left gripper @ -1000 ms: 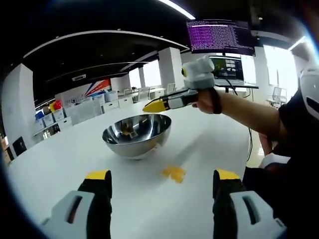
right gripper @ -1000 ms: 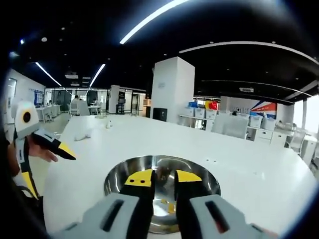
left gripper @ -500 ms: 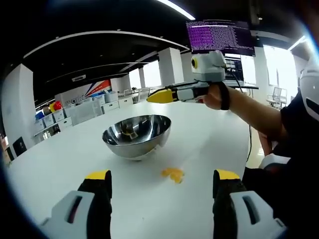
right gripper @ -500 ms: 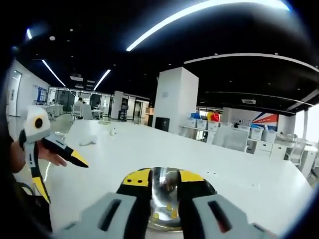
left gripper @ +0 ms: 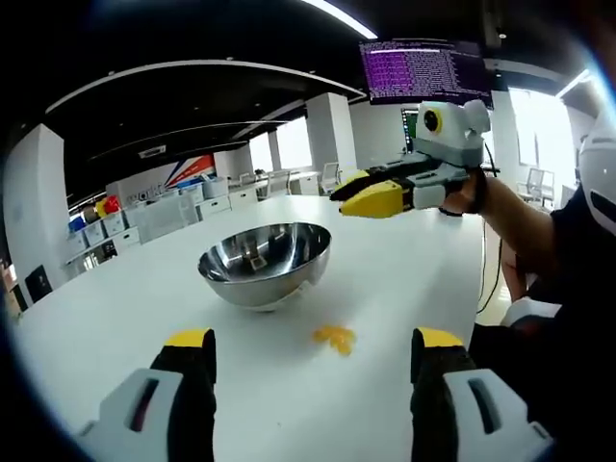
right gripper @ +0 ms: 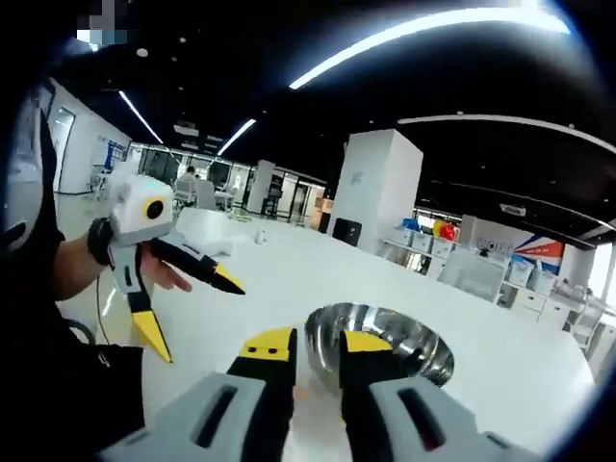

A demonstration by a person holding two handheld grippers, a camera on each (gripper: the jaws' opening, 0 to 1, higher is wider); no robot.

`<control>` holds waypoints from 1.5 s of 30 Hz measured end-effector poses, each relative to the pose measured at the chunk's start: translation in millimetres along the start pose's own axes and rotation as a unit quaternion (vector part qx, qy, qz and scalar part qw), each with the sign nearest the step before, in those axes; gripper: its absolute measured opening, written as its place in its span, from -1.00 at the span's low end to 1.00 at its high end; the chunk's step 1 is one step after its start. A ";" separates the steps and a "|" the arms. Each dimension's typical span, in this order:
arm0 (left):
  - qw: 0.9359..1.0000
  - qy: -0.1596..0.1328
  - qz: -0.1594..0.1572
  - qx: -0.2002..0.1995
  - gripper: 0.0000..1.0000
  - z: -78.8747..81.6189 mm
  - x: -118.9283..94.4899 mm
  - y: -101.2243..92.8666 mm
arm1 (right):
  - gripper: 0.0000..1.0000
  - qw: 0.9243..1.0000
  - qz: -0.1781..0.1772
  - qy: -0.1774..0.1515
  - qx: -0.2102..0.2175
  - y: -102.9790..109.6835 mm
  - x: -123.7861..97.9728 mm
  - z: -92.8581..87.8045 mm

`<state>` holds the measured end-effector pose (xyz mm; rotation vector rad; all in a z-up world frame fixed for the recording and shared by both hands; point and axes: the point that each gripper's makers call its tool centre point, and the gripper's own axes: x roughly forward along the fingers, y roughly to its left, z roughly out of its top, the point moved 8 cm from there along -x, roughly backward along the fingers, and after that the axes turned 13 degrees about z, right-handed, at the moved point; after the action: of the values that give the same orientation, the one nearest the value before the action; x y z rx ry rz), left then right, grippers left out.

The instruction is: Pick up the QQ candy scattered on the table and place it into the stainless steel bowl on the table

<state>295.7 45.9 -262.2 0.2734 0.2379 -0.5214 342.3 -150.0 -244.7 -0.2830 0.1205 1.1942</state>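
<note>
A small cluster of yellow QQ candy (left gripper: 336, 337) is seen lying on the white table (left gripper: 115, 318), just beside the round, polished stainless steel bowl (left gripper: 265, 263) and on the side nearer the left gripper's camera. One or two small pieces appear to be resting inside the bowl already, though they are too small to be made out with certainty.

The left gripper (left gripper: 307, 354), with grey bodies and yellow-tipped black jaws, is held low over the table with its jaws set wide apart and empty, the candy framed between them; this placement is judged to be a line-up for the next pick. In the right gripper view the same tool (right gripper: 189, 306) is seen from the side in the person's hand, its two jaws splayed.

The right gripper (right gripper: 309, 346) is held above the table with the bowl just beyond its yellow tips, the jaws drawn narrow with a slim gap between them and nothing visible in that gap. In the left gripper view it (left gripper: 371, 194) is shown raised to the right of the bowl and well clear of its rim, a height likely chosen to leave the path to the candy open.

Behind the table, a large wall screen of purple text (left gripper: 424, 70) is shown.
</note>
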 end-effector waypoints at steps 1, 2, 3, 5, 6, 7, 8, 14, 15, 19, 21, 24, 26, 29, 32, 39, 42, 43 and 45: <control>1.000 0.001 0.000 0.001 0.65 -0.1 0.3 -0.1 | -0.72 1.000 -0.001 0.021 0.004 2.3 3.3 -11.6; 1.000 0.003 0.000 0.002 0.65 -0.2 0.6 -0.3 | -0.72 0.999 -0.002 0.043 0.009 4.8 6.4 -23.4; 1.000 0.003 -0.001 0.003 0.65 -0.2 0.9 -0.5 | -0.73 0.998 -0.002 0.061 0.014 7.5 9.7 -34.6; 1.000 0.002 -0.003 0.003 0.64 0.3 1.4 -0.9 | -0.73 0.997 0.008 0.075 0.027 14.1 16.3 -53.1; 1.000 0.002 -0.003 0.003 0.64 0.4 1.7 -0.9 | -0.73 0.996 0.010 0.080 0.045 17.5 18.6 -61.1; 1.000 0.002 -0.003 0.004 0.64 0.4 2.2 -0.8 | -0.73 0.995 0.012 0.085 0.058 20.3 20.2 -67.5; 1.000 0.003 -0.002 0.005 0.63 0.0 2.6 -0.6 | -0.73 0.994 0.014 0.084 0.065 22.2 21.5 -71.6; 1.000 0.007 -0.004 0.005 0.63 -1.8 4.3 -1.2 | -0.74 0.993 0.010 0.069 0.092 25.3 23.2 -74.9; 1.000 0.006 -0.004 0.004 0.63 -1.7 4.5 -1.3 | -0.74 0.993 0.012 0.066 0.097 25.4 24.2 -75.0; 1.000 0.005 -0.005 0.003 0.63 -1.1 4.8 -1.6 | -0.74 0.993 0.018 0.073 0.095 27.6 29.4 -76.3; 1.000 0.004 -0.005 0.003 0.63 -1.0 4.5 -1.7 | -0.74 0.993 0.016 0.072 0.091 27.4 29.5 -75.3; 1.000 0.003 -0.005 0.001 0.63 -0.9 3.7 -1.6 | -0.74 0.993 0.018 0.069 0.094 26.9 30.0 -73.4; 1.000 0.003 -0.004 0.001 0.63 -1.2 3.4 -1.1 | -0.74 0.993 0.018 0.069 0.094 26.3 30.4 -73.8; 1.000 0.004 -0.003 0.001 0.63 -1.8 3.2 -0.7 | -0.74 0.993 0.016 0.073 0.095 21.7 29.6 -77.4; 1.000 0.003 -0.004 0.000 0.63 -2.2 3.1 -0.8 | -0.74 0.992 0.014 0.075 0.098 23.4 30.7 -79.8; 1.000 0.004 -0.005 0.000 0.63 -3.1 3.5 -0.5 | -0.74 0.992 0.014 0.078 0.096 24.2 32.7 -80.3; 1.000 0.003 -0.004 -0.002 0.63 -3.0 3.3 0.0 | -0.75 0.992 0.015 0.079 0.095 24.5 33.4 -80.1; 1.000 0.003 -0.004 -0.002 0.63 -3.2 3.2 0.3 | -0.75 0.992 0.015 0.079 0.095 24.6 33.6 -79.9; 1.000 0.003 -0.003 -0.002 0.63 -3.5 3.2 0.5 | -0.75 0.992 0.015 0.079 0.096 24.9 33.7 -79.7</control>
<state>298.1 46.0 -266.3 0.2698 0.2457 -0.5269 336.1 -133.6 -333.0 -0.2063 0.3762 1.1804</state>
